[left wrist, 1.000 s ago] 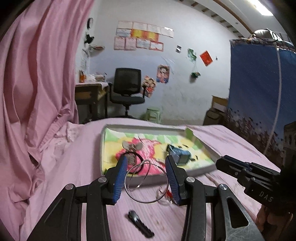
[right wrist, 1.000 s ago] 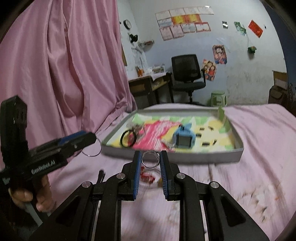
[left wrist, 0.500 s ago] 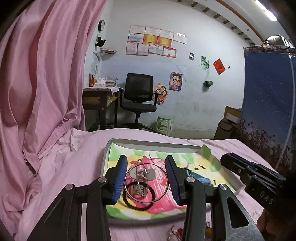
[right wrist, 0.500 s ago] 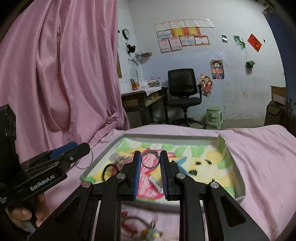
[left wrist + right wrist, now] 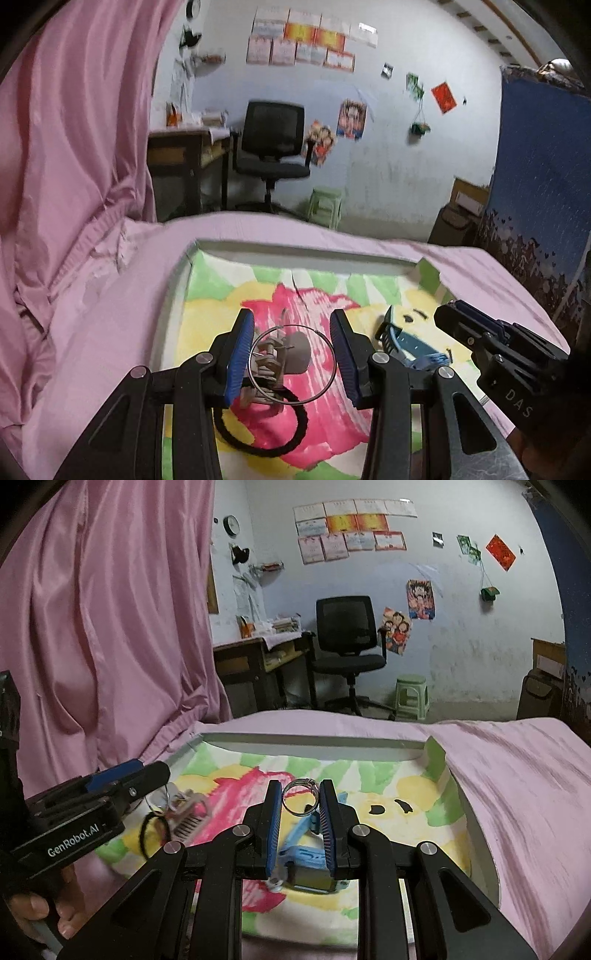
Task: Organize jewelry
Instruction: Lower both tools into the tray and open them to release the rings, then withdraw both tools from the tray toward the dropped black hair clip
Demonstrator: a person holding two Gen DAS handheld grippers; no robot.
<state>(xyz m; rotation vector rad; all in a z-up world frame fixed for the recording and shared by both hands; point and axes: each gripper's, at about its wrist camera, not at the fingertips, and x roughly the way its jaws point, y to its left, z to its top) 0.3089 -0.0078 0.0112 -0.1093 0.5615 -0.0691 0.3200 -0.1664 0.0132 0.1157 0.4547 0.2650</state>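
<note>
A: State the load on each unit, largest first.

B: The tray [image 5: 310,741] lies on the pink bed. Above its near left, the left gripper [image 5: 291,354] pinches a large wire hoop [image 5: 292,363] across its width, jaws partly apart. The right gripper [image 5: 301,812] is nearly closed on a small metal ring [image 5: 300,797], over the tray's middle.

A: Handling?

B: Both probably light, smooth, slippery (the thin hoop likely flexes). Grip rims edge-on.
</note>
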